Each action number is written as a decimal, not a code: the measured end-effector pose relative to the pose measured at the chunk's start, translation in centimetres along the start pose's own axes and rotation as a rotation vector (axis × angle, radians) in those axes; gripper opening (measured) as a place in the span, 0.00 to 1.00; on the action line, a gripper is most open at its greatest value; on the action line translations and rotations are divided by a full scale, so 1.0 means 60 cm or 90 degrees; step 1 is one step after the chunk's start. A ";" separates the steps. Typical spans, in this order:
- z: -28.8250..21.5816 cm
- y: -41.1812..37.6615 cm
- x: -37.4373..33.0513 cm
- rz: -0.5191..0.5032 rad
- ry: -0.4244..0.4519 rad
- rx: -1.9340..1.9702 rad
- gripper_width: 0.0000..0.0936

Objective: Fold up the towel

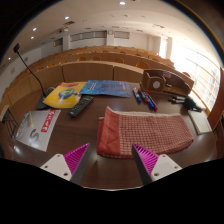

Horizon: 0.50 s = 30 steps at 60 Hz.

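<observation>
A red and white checked towel (145, 131) lies spread flat on the brown table (100, 170), just ahead of my fingers and a little to the right. My gripper (111, 160) hovers above the table's near part, open and empty. Its two pink pads (76, 158) stand wide apart, clear of the towel. The right fingertip (146, 158) is close to the towel's near edge.
A blue mat (106, 88) and a yellow item (63, 95) lie at the table's far left. A white sheet with red print (38, 128) lies left. Pens (146, 99) and a wooden box (166, 81) are at the far right. Lecture-hall benches rise behind.
</observation>
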<state>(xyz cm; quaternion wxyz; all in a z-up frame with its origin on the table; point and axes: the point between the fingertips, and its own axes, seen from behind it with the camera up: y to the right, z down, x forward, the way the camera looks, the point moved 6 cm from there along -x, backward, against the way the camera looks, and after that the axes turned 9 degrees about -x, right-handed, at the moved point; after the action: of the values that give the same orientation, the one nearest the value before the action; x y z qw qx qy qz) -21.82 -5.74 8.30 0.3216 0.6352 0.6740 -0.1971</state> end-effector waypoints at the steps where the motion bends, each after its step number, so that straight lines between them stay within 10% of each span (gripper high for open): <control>1: -0.005 -0.002 0.015 0.002 -0.002 -0.003 0.91; 15: -0.032 0.004 0.154 0.042 -0.035 -0.043 0.80; 30: -0.042 0.020 0.170 0.043 -0.013 -0.052 0.13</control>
<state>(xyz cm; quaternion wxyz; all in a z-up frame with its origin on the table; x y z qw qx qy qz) -20.96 3.53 3.32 0.3604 0.6421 0.6562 -0.1649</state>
